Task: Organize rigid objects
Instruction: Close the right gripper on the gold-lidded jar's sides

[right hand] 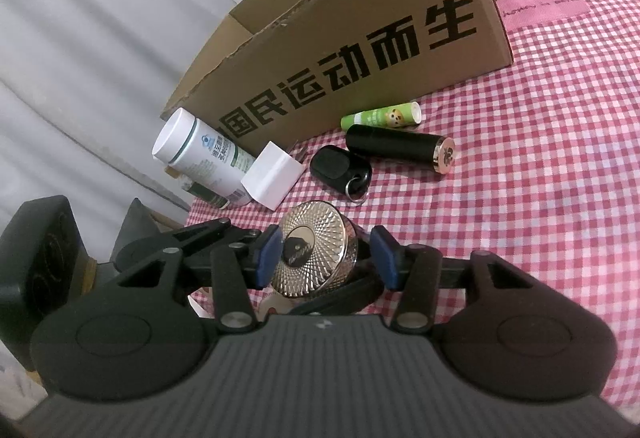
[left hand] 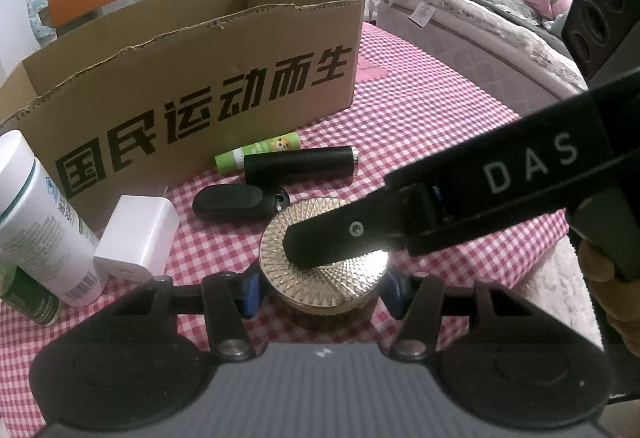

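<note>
Left claw (left hand: 322, 290) clamping gold round jar with faceted lid (left hand: 328, 284), low over pink-checked table (left hand: 440, 117). Right claw (right hand: 326, 258) standing apart astride lid, one pad touching. Open brown cardboard box (left hand: 200, 77) lying straight ahead, nearer left hand's reach.

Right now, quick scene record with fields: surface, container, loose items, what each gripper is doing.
surface: pink checked cloth
container: open cardboard box, upright, at the back
loose items before the box: green tube, black cylinder, key fob, white block, white bottle
left gripper: pads appear closed on gold jar
right gripper: open, straddling the same jar, gap at one pad
</note>
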{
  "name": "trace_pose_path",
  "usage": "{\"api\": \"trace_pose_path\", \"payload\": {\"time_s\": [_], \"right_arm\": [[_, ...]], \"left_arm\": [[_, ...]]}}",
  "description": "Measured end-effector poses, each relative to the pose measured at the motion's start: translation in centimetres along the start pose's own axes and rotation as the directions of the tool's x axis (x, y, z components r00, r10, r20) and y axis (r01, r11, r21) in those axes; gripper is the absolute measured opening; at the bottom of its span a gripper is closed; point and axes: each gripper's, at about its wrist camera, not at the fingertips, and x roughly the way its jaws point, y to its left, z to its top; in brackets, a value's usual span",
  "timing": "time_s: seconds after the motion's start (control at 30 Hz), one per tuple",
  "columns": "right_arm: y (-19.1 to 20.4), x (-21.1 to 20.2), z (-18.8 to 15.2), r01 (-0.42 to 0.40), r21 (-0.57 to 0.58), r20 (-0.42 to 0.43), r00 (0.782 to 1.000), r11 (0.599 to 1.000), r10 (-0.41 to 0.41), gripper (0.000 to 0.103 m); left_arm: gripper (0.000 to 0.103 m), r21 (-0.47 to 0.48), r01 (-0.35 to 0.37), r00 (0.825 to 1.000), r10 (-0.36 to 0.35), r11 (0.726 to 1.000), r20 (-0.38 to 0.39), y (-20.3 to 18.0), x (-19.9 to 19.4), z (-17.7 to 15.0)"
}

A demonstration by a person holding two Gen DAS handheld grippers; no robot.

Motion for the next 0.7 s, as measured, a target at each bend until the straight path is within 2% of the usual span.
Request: {"api": "trace_pose_path", "payload": {"time_s": [0.7], "right_arm": [[0.04, 0.17, 0.08, 0.000, -0.007, -0.002, 1.000, 1.000, 0.000, 0.049]], "left_arm": [[0.057, -0.012, -0.009, 1.000, 0.009, 1.000, -0.009, 0.13, -0.09, 0.18]]}}
